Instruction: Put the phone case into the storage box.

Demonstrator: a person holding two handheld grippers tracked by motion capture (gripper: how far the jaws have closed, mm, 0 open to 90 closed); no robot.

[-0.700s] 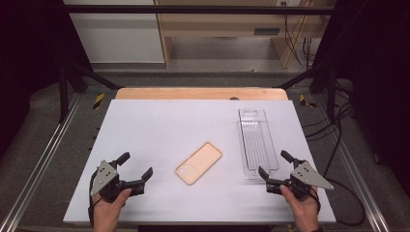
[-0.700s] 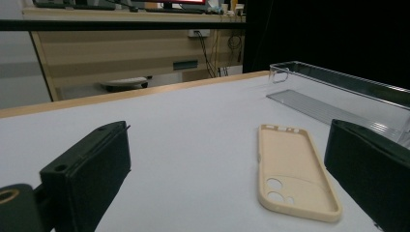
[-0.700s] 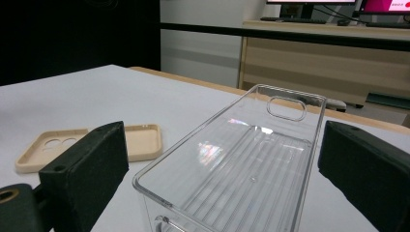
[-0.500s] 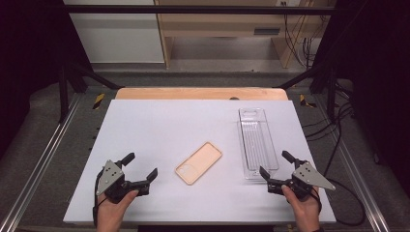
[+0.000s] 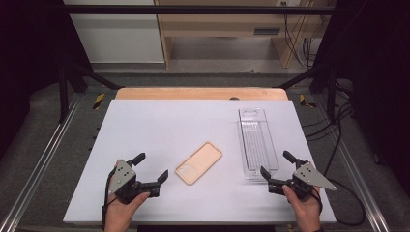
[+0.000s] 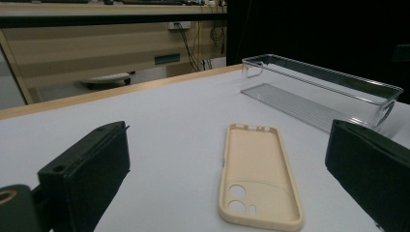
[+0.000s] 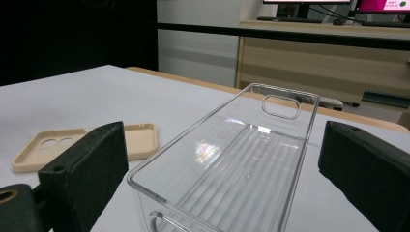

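Beige phone case (image 5: 198, 163) lies open side up in the middle of the white bench (image 5: 159, 125), untouched. To its right, well apart, a clear plastic tray (image 5: 257, 142) sits empty, running near to far. The left gripper (image 5: 151, 167) hovers near-left with jaws spread wide, aimed at the case with nothing between them. The right gripper (image 5: 276, 164) has its jaws spread too, just short of the tray's near end. Looks to me like nothing's done yet, the grab and any move into the tray are all left.
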